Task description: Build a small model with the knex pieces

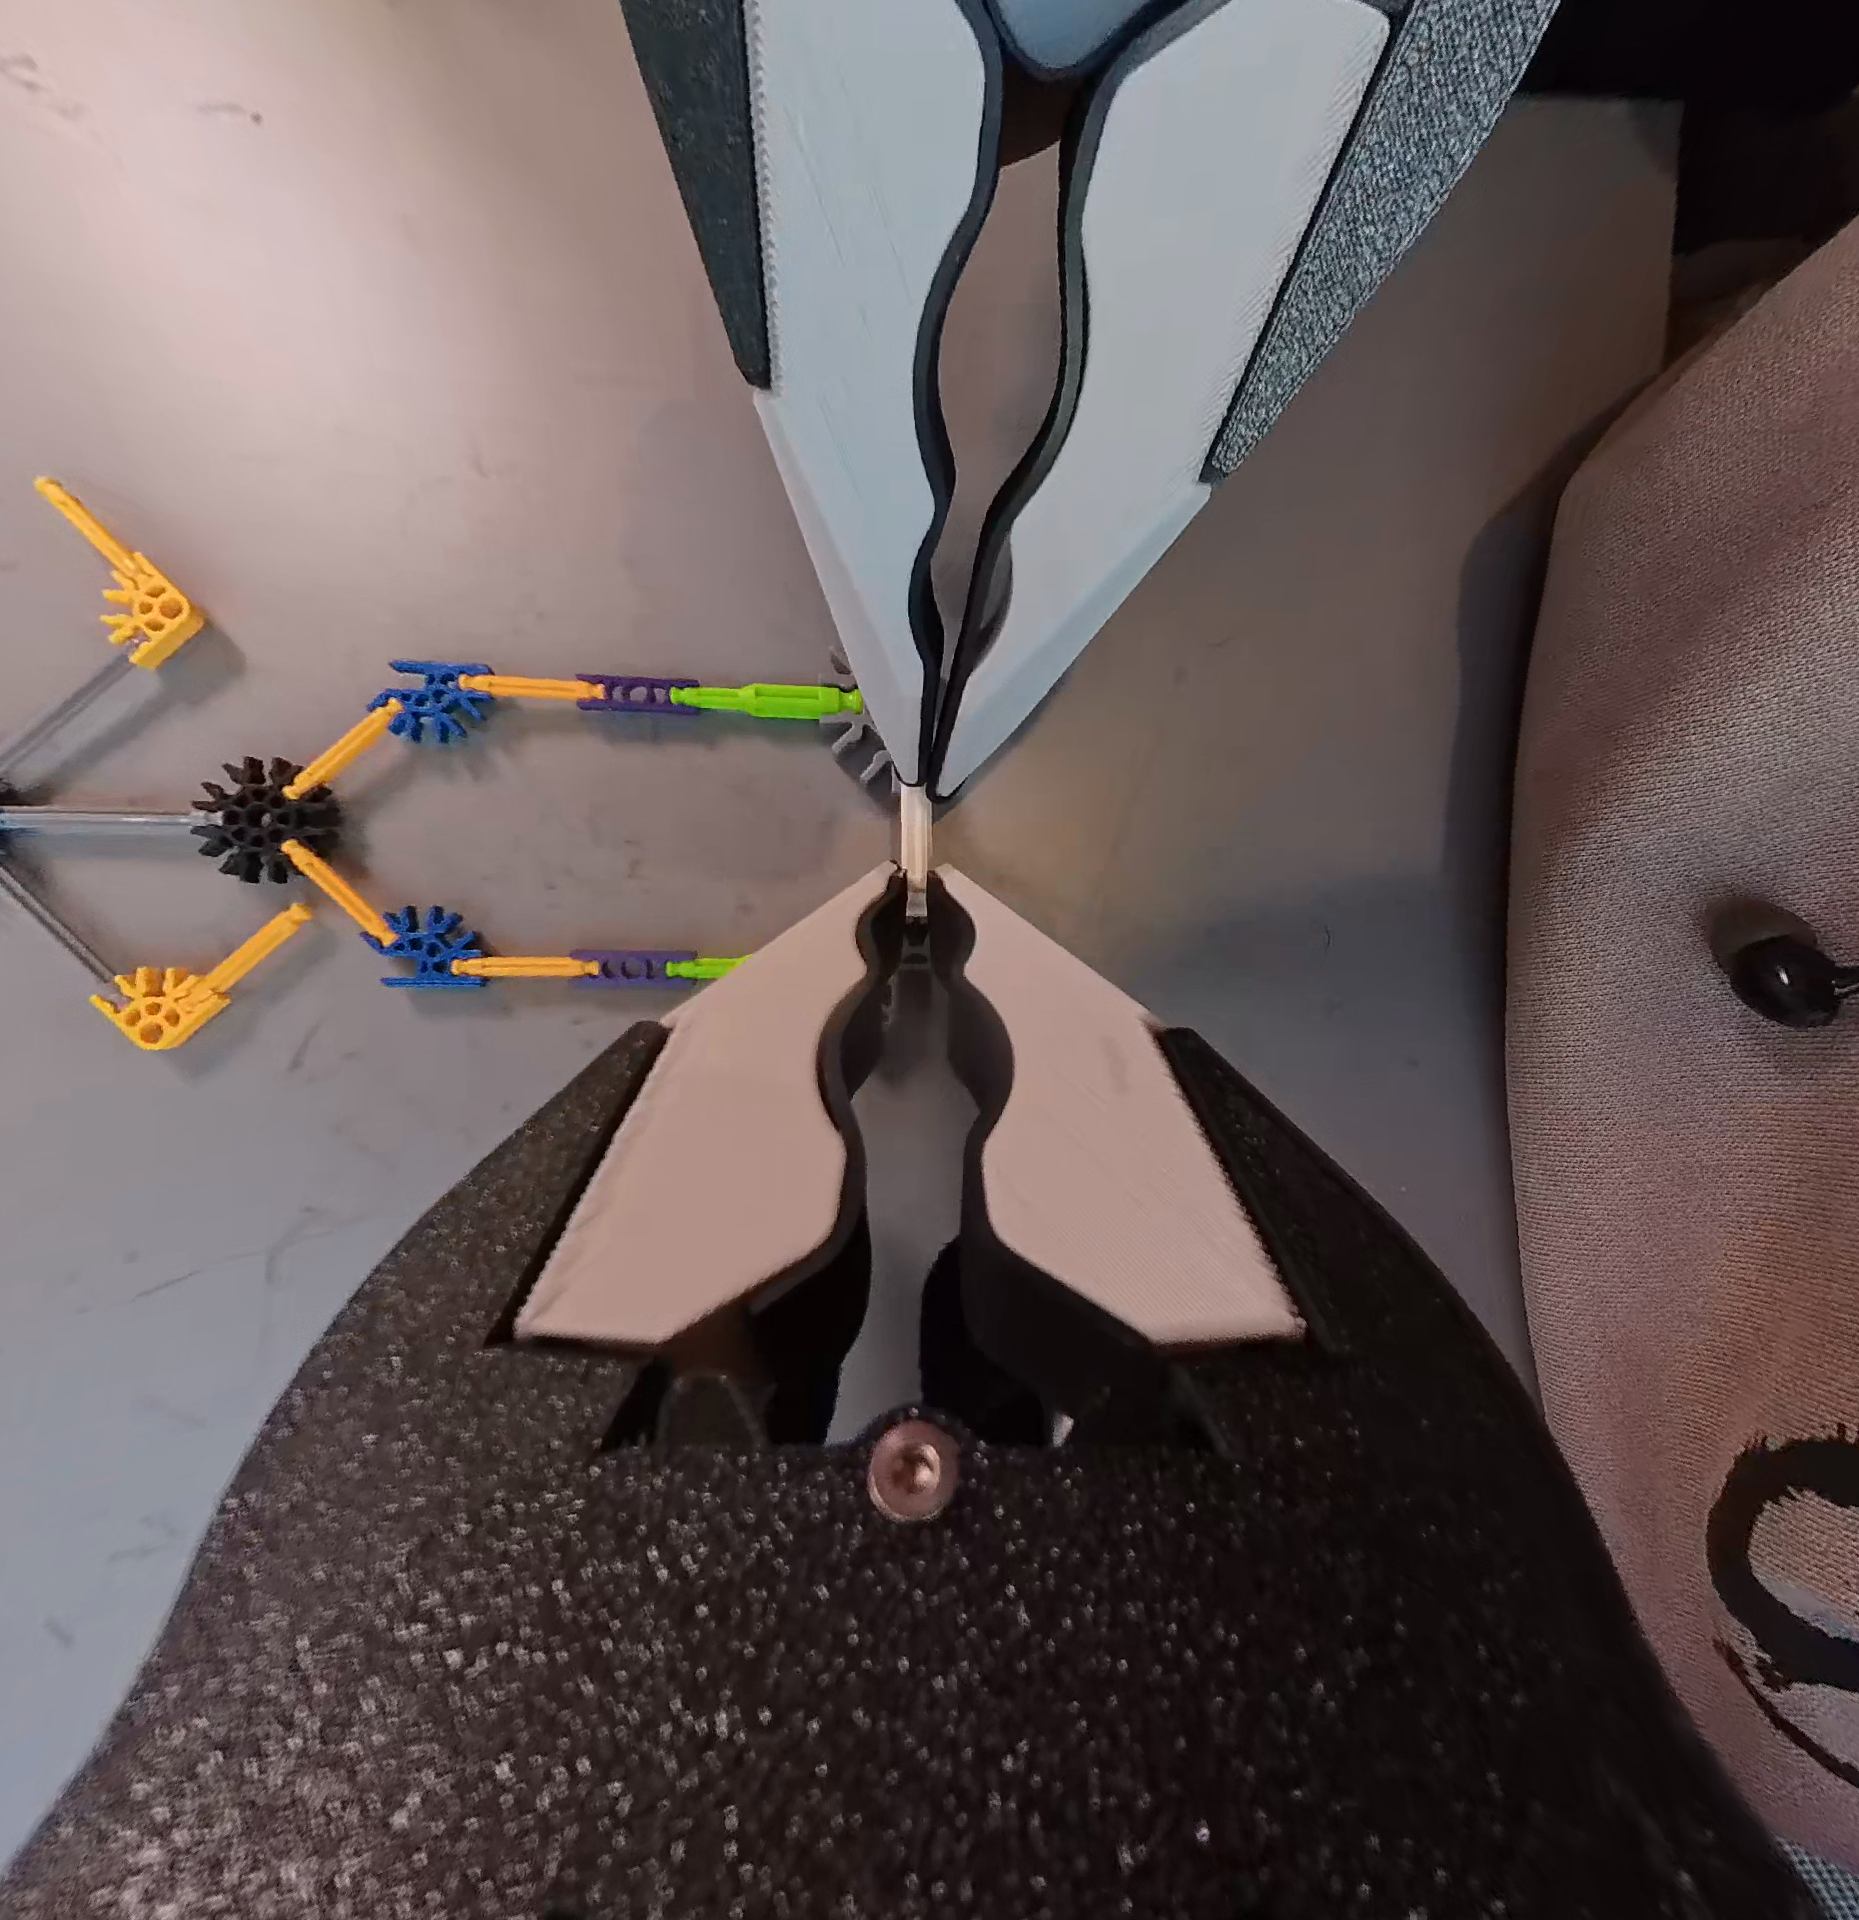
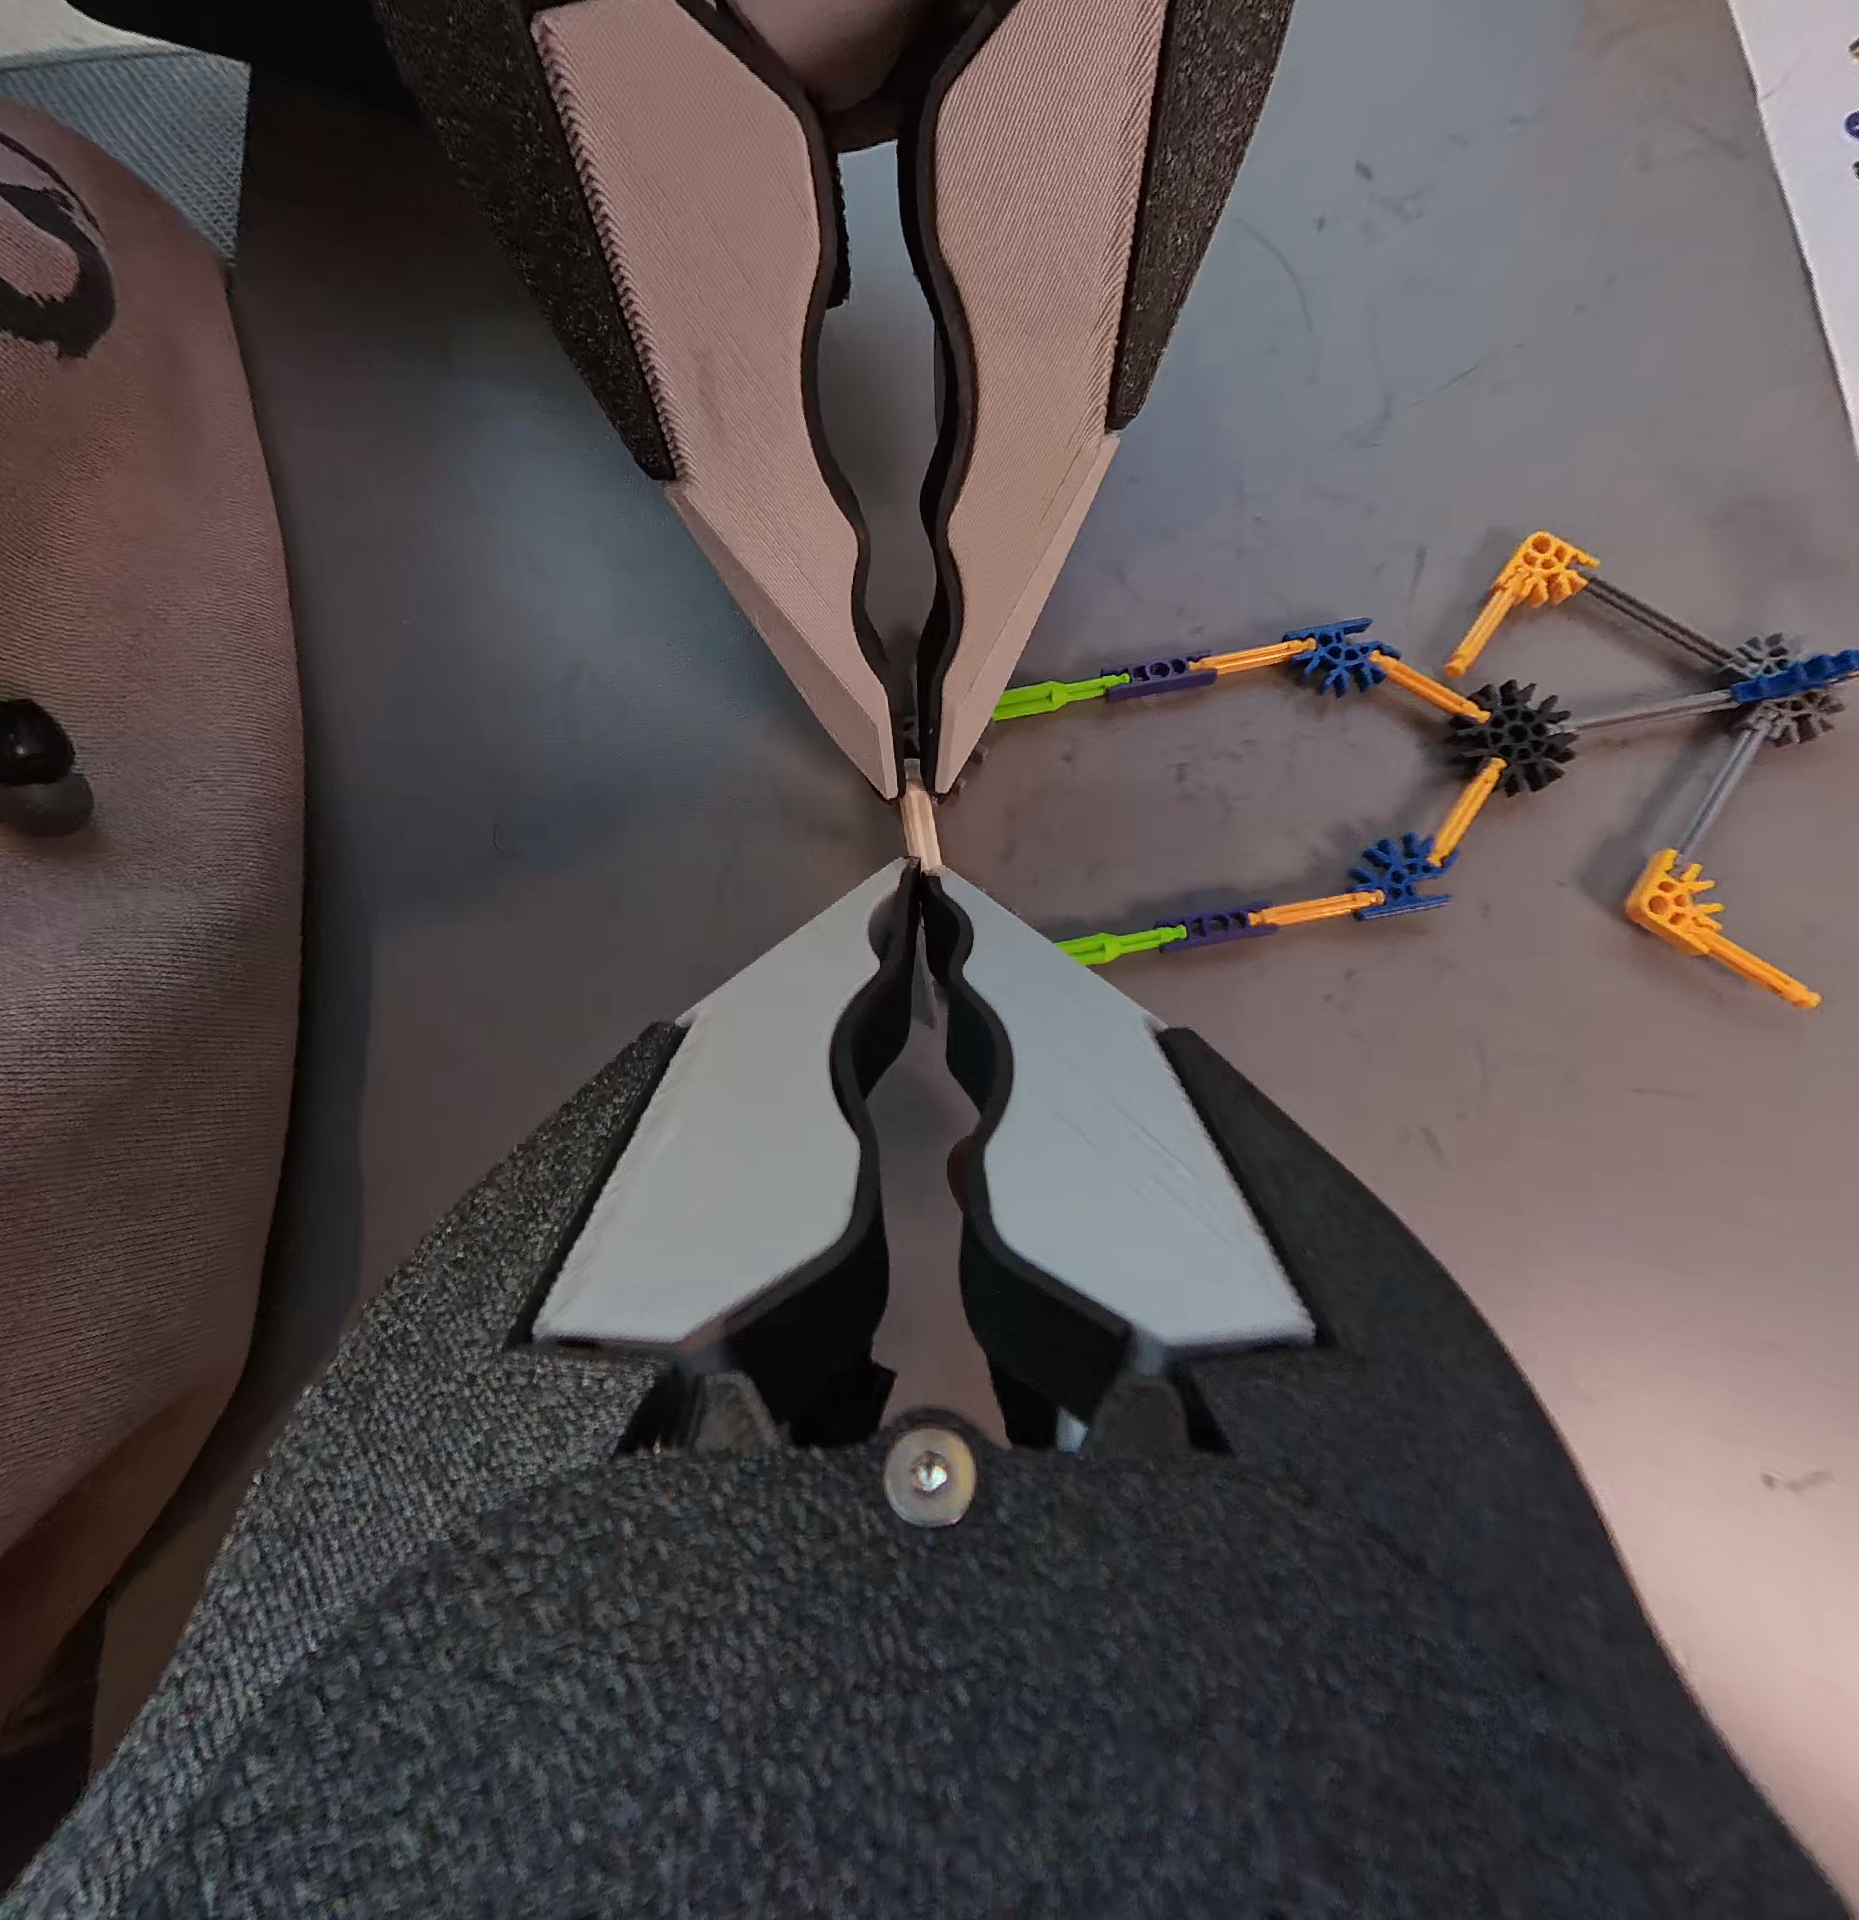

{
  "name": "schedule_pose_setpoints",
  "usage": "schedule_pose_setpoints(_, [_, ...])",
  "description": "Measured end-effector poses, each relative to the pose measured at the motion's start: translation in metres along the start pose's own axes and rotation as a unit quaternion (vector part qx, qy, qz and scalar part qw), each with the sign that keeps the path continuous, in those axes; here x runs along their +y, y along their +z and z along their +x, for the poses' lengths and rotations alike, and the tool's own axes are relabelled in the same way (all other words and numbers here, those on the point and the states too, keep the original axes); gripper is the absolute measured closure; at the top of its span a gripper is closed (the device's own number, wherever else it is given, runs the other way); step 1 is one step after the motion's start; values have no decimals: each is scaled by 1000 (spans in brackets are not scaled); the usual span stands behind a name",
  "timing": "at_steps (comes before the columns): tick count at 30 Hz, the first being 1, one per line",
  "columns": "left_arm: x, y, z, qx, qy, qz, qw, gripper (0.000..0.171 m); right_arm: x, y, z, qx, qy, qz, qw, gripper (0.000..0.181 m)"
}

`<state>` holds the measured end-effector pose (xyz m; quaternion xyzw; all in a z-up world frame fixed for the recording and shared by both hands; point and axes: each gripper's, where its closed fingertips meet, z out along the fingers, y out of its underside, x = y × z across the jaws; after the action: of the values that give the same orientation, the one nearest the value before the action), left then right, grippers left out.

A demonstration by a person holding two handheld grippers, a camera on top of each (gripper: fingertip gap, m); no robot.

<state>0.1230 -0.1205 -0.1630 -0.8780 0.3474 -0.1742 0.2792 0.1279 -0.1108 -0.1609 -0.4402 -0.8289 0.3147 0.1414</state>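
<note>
Two claws meet tip to tip over a grey counter (image 1: pixel 281 260), w/ a short pale rod (image 1: pixel 914 836) spanning the small gap between them. Left claw (image 1: pixel 912 896), beige fingers, is clamped on the near end of the rod as seen in the left wrist view; a dark connector piece sits just behind its tips, partly hidden. Right claw (image 2: pixel 917 883), light grey-blue fingers, is pinched shut on the rod's other end; in the left wrist view its tips cover part of a grey snowflake connector (image 1: pixel 852 743). Both sets of fingers are nearly touching at the tips, so grip is tight on a thin piece. Beside the claws lies a flat construction-toy figure (image 2: pixel 1517 732): black round hub in the middle, orange rods to two blue snowflake connectors, then purple links and green rods (image 2: pixel 1055 694) running toward the claws. One green rod ends at the grey connector; the other goes under the left claw. Yellow corner connectors (image 1: pixel 154 613) lie at the figure's outer sides. A person's pinkish-brown garment (image 1: pixel 1735 935) w/ black print fills one edge; white printed sheet (image 2: pixel 1839 156) at the far right corner in the right wrist view.
</note>
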Motion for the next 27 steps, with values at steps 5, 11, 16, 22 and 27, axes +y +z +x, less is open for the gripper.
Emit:
schedule_pose_setpoints(5, [0, 1, 0, 6, -21, -10, 1000, 168, 2, 0, 1, -3, 2, -22, 1000, 181])
schedule_pose_setpoints(11, [1, 3, -1, 1, -49, -45, 998, 170, 3, 2, 1, 8, -31, -63, 998, 181])
schedule_pose_setpoints(16, [0, 5, -3, -12, -35, -56, 998, 171, 4, 5, 1, 3, -42, -53, 998, 181])
schedule_pose_setpoints(22, [-3, 0, -8, -10, -44, -9, 999, 171, 0, -3, 8, 16, -30, 4, 999, 181])
schedule_pose_setpoints(27, [-11, -30, -20, -5, -70, 77, 994, 150, -3, -41, 21, 24, 12, 53, 998, 166])
